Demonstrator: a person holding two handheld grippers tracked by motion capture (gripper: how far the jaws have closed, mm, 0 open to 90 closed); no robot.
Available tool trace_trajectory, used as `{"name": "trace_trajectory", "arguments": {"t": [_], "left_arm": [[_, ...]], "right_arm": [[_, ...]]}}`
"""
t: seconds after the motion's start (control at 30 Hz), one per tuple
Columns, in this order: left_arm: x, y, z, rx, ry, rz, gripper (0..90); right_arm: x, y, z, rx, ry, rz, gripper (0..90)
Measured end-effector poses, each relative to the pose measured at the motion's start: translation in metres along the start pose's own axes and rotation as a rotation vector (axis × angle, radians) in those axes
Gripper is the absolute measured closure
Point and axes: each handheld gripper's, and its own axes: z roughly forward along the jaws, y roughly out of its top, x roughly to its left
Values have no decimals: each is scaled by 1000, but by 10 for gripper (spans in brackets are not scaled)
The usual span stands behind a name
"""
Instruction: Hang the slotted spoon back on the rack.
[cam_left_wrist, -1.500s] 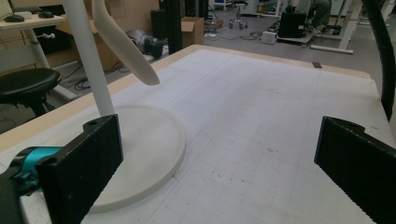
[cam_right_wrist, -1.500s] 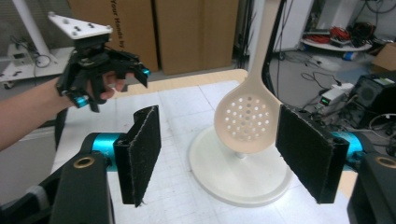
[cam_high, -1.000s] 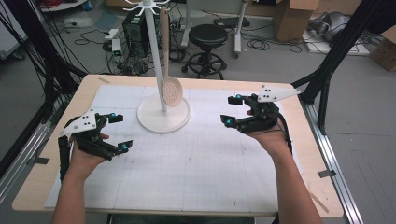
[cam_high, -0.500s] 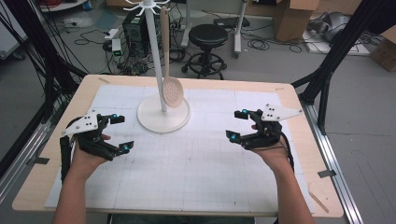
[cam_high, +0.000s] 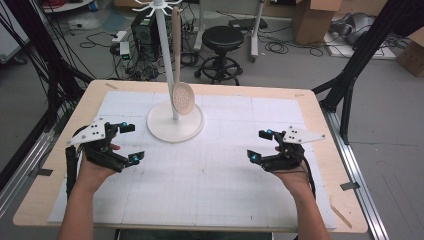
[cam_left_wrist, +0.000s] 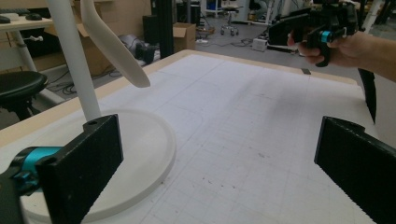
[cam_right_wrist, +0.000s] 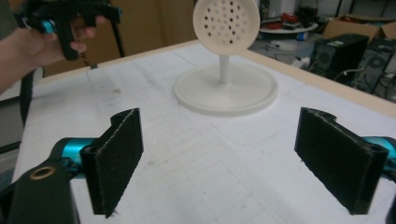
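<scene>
Slotted spoon (cam_high: 182, 95) hangs bowl-down from the top of the white stand (cam_high: 175, 122), its perforated bowl just above the round base, beside the pole; whether the bowl touches the pole cannot be told from the high view. Stand sits toward the far side of the white mat (cam_high: 200, 170) on the table (cam_high: 310, 100). Left gripper (cam_high: 128, 142) low over the mat's left part, near the base, jaws spread wide, nothing between them. Right gripper (cam_high: 261, 145) low over the mat's right part, well apart from the stand; its jaws have just been opening and now stand wide with only bare mat between them. In the right gripper view the spoon's bowl (cam_right_wrist: 226, 19) faces the camera.
</scene>
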Motion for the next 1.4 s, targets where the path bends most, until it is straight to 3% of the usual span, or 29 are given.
{"name": "trace_trajectory", "arguments": {"t": [0.33, 1.4], "left_arm": [[-1, 1, 0, -9, -7, 3, 16], [1, -2, 2, 4, -7, -1, 17]], "right_arm": [[-3, -3, -9, -36, -59, 15, 116], [-8, -8, -10, -33, -57, 47, 112]]}}
